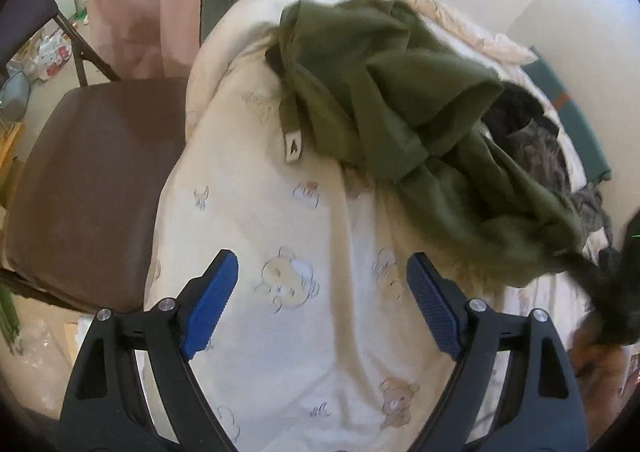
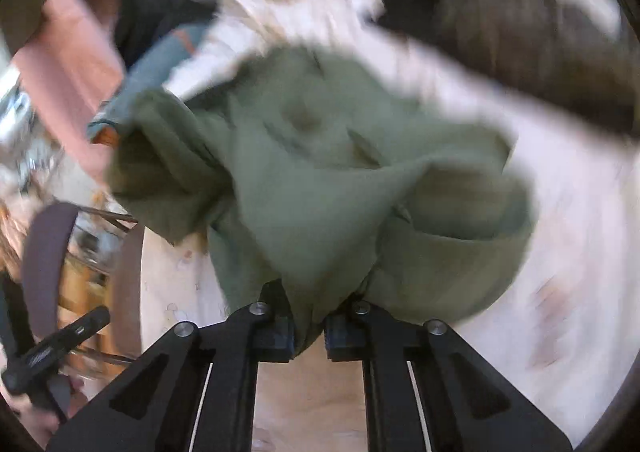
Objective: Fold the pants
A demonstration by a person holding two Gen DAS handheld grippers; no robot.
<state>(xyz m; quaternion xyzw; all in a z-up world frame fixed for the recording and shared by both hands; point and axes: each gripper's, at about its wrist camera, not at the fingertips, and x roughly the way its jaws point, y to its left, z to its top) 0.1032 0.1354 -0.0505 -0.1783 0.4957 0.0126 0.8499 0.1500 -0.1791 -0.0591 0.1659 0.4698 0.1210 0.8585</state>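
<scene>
Between the right tongs [image 2: 310,332], clamped together, a pinch of the crumpled green pants [image 2: 320,188] is held over the bed [image 1: 280,332]. Left tongs [image 1: 320,308] stand apart, empty. Folding looks barely begun: spreading flat remains.

Right wrist view smeared throughout by motion blur, crumpled olive-green fabric pants [image 2: 320,172] soft-edged with seams unreadable, dark grey garment heap [image 2: 520,36] a streak, brown padded chair seat [image 1: 92,188] cut off at left, small tag print [image 1: 294,146] too small to read
</scene>
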